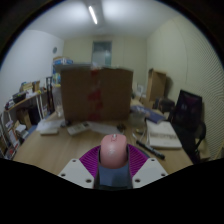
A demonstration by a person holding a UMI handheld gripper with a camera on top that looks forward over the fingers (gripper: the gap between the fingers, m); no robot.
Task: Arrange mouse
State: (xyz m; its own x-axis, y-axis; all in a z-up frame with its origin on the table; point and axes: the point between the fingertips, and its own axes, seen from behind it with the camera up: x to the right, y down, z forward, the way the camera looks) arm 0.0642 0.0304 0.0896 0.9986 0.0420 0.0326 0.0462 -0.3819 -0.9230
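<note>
A pink mouse [113,150] sits between my gripper's two fingers, its rounded top pointing forward. The purple pads [89,158] press against both of its sides. My gripper [113,160] is shut on the mouse and holds it up above the wooden table [60,150]. The lower part of the mouse is hidden by the gripper body.
A large cardboard box [96,95] stands on the table beyond the mouse. A black chair [188,115] is to the right, with papers [162,135] and a dark pen-like object [150,150] on the table. Cluttered shelves and books [25,110] are to the left.
</note>
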